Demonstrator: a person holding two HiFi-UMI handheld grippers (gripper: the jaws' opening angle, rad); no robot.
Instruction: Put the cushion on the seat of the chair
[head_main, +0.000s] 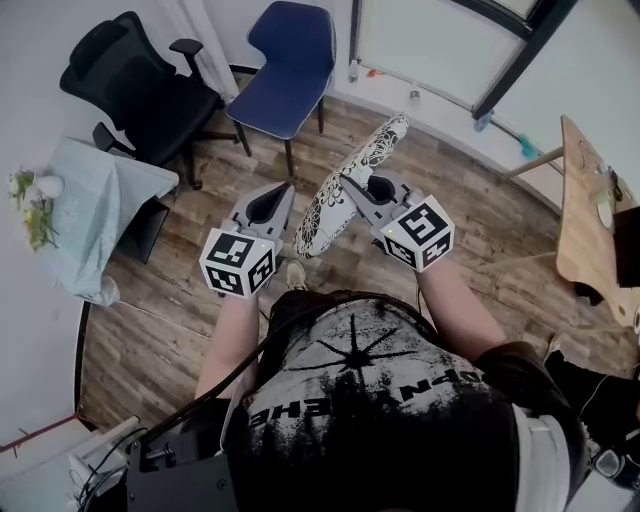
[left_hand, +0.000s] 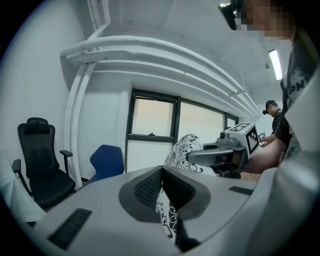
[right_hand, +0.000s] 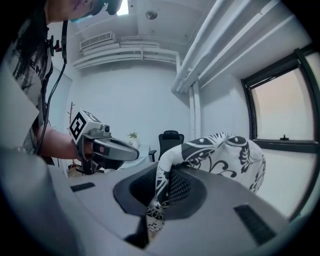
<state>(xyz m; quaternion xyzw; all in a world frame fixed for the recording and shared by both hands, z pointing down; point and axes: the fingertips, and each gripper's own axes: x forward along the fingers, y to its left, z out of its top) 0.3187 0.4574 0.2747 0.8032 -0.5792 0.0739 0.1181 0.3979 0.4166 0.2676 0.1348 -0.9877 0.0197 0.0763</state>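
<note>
The cushion (head_main: 345, 185), white with a black floral print, hangs on edge in the air between my two grippers. My right gripper (head_main: 352, 192) is shut on its edge; in the right gripper view the fabric (right_hand: 220, 152) bulges out from between the jaws. My left gripper (head_main: 285, 195) is at the cushion's lower left side, shut on a fold of it (left_hand: 167, 220). The blue chair (head_main: 290, 65) stands ahead on the wooden floor with its seat bare; it also shows in the left gripper view (left_hand: 106, 162).
A black office chair (head_main: 140, 85) stands left of the blue one. A table with a pale cloth (head_main: 100, 200) and flowers is at the left. A wooden desk (head_main: 590, 220) is at the right. Windows line the far wall.
</note>
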